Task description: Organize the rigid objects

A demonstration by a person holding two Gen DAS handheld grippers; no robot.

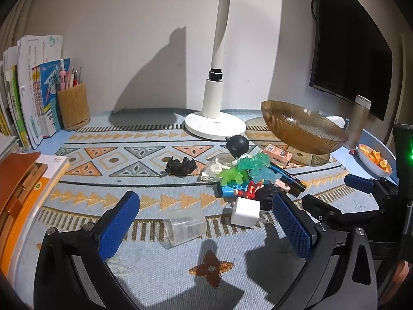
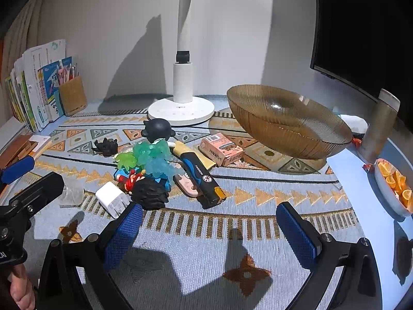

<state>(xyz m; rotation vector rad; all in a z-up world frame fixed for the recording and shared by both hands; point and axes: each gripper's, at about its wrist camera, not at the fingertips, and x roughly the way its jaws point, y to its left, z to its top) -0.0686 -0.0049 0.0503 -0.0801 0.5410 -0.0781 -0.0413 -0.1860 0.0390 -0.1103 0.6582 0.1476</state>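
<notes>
While both jaws gape wide and empty, the toy pile lies just beyond them.

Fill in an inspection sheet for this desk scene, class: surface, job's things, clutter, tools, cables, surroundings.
Surface: patterned mat over a blue desk.
Job's things: figurines, white charger, black-and-blue gadget and pink box heaped mid-mat; clear cup on its side; empty amber bowl tilted.
Clutter: dish of orange slices, beige cylinder.
Tools: left tool open, empty; right tool open, empty.
Cables: nothing seen.
Surroundings: white lamp, pen holder, books, dark monitor.
</notes>
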